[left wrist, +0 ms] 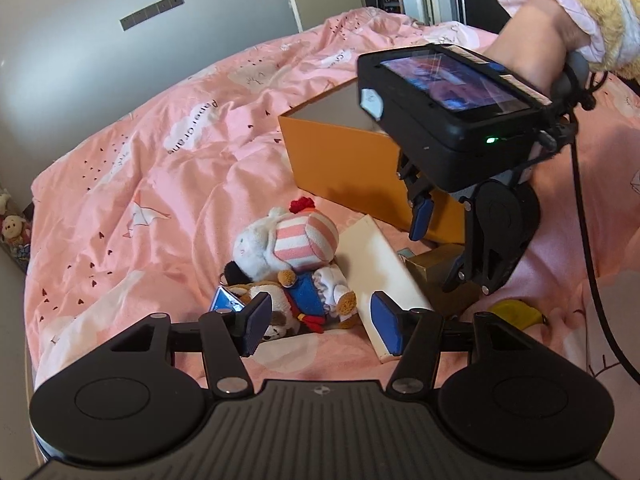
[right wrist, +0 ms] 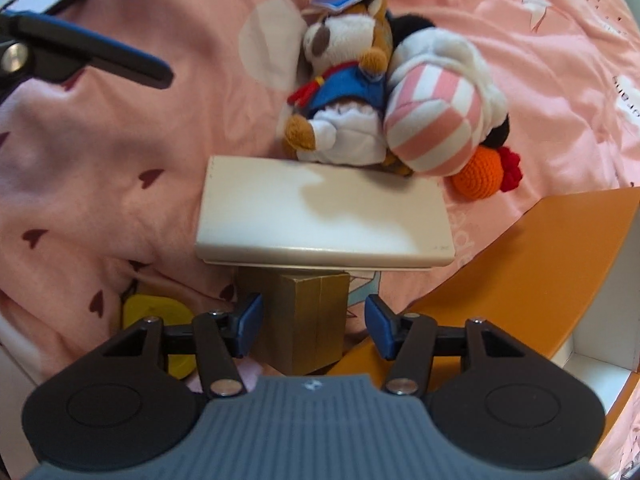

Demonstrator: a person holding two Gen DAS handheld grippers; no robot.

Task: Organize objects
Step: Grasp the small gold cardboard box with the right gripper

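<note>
Right gripper [right wrist: 314, 326]: my jaws are spread, straddling the small brown box [right wrist: 308, 320] without touching it.
Box: directly ahead of me, beside the orange bin [right wrist: 500, 256], under the cream case [right wrist: 320, 216].
Left gripper [left wrist: 318, 322]: spread, empty, aimed toward the plush toys [left wrist: 296, 264].
Nearer hand: my right.

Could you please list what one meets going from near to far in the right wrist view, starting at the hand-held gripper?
Right hand-held gripper, open → gold box between its fingers → white flat case → plush toys → pink bedspread.
</note>
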